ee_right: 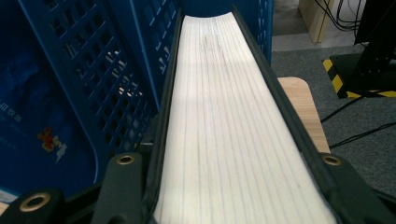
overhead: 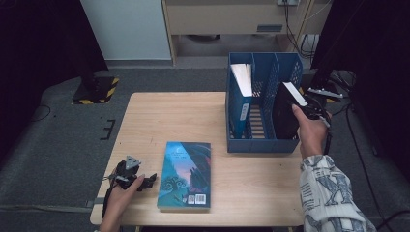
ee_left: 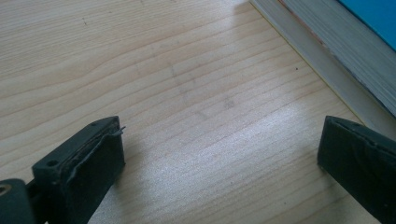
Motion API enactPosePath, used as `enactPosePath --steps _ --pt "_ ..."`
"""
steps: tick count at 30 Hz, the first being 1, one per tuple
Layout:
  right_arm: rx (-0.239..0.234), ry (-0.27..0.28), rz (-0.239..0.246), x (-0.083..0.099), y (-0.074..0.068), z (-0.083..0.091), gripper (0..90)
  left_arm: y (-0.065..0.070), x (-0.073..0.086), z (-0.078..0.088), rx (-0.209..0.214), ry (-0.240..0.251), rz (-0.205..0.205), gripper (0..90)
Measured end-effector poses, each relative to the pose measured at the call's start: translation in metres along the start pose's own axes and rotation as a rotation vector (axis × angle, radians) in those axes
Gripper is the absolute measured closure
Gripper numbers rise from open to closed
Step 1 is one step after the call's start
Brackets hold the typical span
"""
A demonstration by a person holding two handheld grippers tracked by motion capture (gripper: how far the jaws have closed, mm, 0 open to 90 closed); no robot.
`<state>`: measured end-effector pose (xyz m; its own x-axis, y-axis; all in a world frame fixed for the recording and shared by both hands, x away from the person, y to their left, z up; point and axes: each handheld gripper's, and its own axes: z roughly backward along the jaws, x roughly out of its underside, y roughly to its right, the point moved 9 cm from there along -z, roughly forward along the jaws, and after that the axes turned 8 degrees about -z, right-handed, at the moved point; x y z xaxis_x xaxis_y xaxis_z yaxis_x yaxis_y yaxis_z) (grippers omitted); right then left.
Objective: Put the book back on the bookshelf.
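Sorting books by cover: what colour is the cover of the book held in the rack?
Black, on the book in the rack; clearest in the high view.

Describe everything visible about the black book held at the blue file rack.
The black book is thick, with dark covers and a cream page block whose edge faces up. It stands tilted in the rightmost compartment of the blue file rack, its top leaning out to the right. The right tongs grip it, one jaw on each cover, with the page edge running between them. A slotted blue divider stands right beside one cover.
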<state>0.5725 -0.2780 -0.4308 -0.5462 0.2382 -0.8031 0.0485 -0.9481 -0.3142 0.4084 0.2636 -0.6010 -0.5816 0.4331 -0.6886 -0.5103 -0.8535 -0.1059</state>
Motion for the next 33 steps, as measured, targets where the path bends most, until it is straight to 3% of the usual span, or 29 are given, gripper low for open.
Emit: enactPosePath --steps 12,25,33 --pt "-0.014 0.001 -0.002 0.01 0.002 0.01 48.5 0.0 0.0 0.0 0.0 0.0 0.0 0.0" --pt "-0.065 0.017 -0.032 0.006 -0.011 0.011 41.5 0.0 0.0 0.0 0.001 0.001 0.0 0.0" --pt "-0.056 0.007 -0.039 0.004 -0.015 0.007 41.0 0.0 0.0 0.0 0.001 0.0 0.0 0.0"
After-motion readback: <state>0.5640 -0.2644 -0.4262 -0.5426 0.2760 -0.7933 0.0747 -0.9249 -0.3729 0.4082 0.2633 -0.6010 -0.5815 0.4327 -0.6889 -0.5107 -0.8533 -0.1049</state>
